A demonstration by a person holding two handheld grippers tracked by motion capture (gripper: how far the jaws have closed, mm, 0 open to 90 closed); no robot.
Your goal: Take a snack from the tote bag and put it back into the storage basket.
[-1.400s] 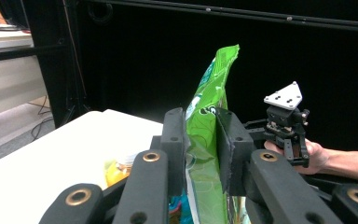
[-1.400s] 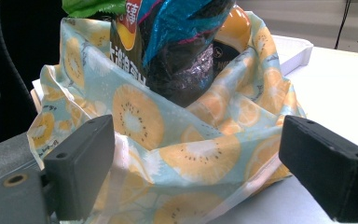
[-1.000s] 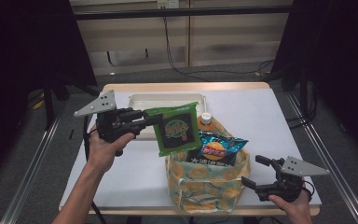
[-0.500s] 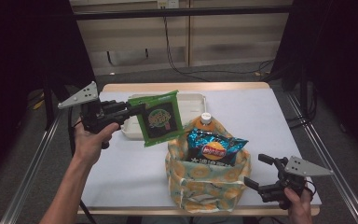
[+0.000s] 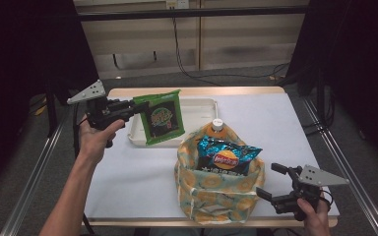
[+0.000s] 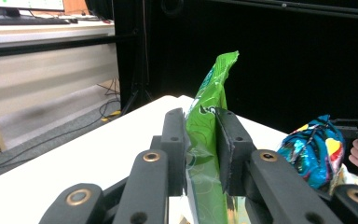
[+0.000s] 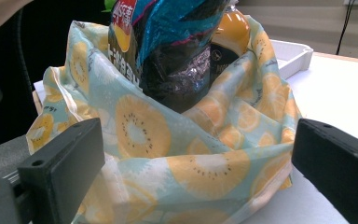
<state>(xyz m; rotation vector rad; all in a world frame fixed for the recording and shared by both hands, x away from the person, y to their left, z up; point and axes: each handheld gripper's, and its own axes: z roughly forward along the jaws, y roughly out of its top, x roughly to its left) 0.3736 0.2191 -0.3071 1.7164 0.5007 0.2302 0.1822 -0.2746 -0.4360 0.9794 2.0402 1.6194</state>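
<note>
Left gripper (image 5: 128,109) clamped on a green snack bag (image 5: 160,117), held over the white tray (image 5: 197,105).
The left forearm reaches up the counter (image 5: 138,172), gripper level; the glossy bag hangs upright, crinkled. The right gripper (image 5: 270,184) rests with jaws wide apart beside the fruit-print bag (image 5: 216,189).

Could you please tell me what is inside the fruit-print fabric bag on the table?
The fabric bag holds a blue chip bag sticking out of the top and an orange bottle behind it. Anything lower down is hidden by the cloth.
</note>
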